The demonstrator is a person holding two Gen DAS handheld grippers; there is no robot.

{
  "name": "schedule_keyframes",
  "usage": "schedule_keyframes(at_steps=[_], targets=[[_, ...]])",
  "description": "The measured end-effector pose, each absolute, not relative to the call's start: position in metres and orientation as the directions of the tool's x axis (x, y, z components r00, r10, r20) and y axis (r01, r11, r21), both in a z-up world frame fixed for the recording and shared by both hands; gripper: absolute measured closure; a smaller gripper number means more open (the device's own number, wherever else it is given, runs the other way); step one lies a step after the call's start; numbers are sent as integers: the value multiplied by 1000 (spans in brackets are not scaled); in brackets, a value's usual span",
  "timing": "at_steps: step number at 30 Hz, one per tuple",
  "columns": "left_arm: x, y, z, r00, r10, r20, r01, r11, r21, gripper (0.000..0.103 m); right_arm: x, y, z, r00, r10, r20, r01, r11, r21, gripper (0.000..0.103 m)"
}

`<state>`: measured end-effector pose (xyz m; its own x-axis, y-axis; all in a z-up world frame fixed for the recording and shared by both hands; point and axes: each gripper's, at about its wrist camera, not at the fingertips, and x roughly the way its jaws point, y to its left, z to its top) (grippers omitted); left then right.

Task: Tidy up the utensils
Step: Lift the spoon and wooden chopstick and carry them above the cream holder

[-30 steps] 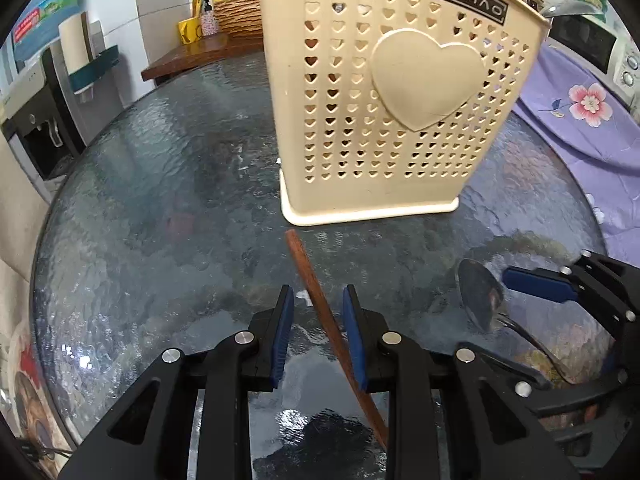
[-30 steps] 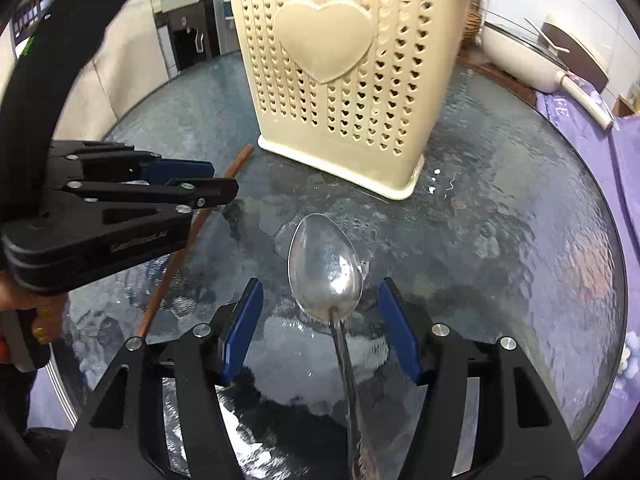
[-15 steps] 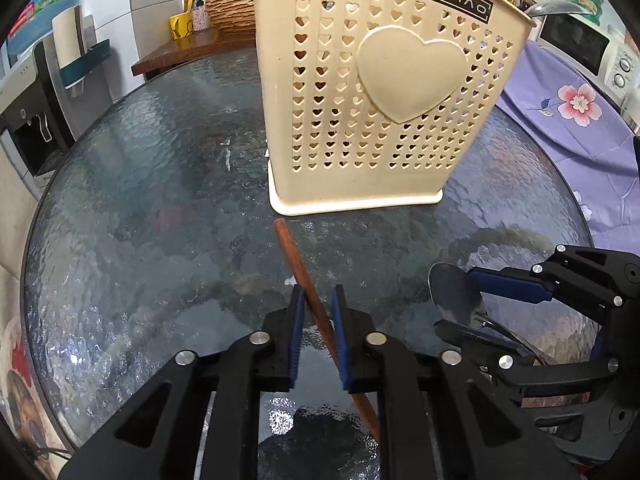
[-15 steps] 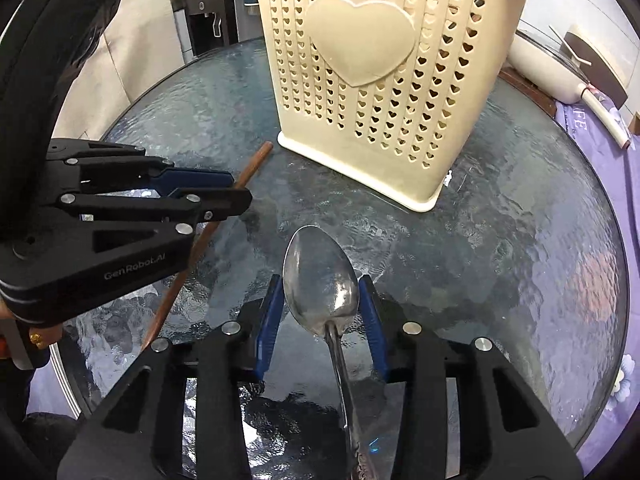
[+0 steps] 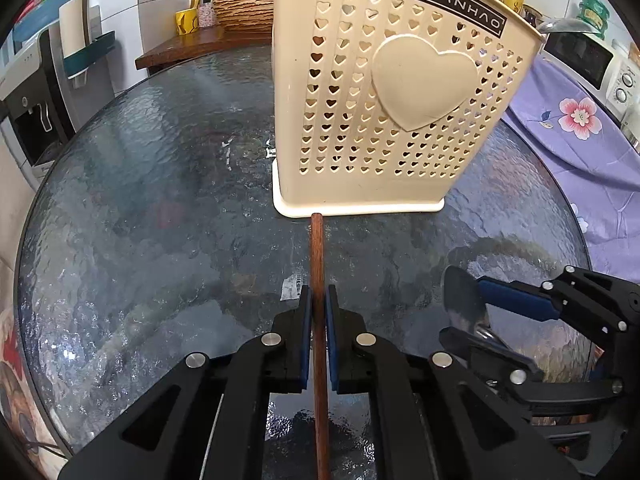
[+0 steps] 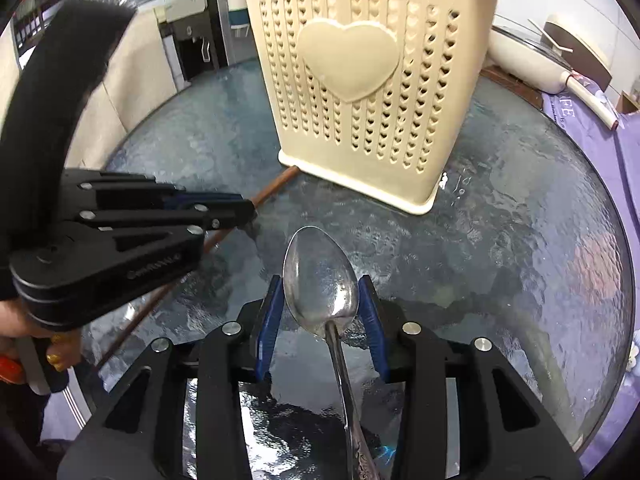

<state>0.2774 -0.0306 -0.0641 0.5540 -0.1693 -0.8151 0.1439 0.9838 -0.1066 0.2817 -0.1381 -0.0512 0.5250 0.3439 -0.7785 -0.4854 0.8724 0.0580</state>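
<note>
Left hand-held gripper [image 5: 316, 308] clamped on a wooden chopstick [image 5: 317, 256], its tip at the foot of the cream holder [image 5: 384, 120]; right hand-held gripper [image 6: 322, 300] pinching the spoon [image 6: 320, 276] by its bowl. Both lie low on the glass tabletop [image 5: 160, 200], presumably gripped for lifting into the holder.

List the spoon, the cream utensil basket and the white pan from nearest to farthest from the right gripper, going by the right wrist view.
1. Spoon: its bowl sits between the right gripper's blue pads.
2. Cream utensil basket: straight ahead, standing on the glass table.
3. White pan: beyond the table, upper right.
</note>
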Motion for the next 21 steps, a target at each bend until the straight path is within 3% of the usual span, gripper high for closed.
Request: schedule_keyframes(at_steps=[21], targets=[[251, -19, -11, 659, -292, -693, 183, 956, -229, 96, 265, -176, -7, 641, 431, -635, -406, 893, 196, 64]])
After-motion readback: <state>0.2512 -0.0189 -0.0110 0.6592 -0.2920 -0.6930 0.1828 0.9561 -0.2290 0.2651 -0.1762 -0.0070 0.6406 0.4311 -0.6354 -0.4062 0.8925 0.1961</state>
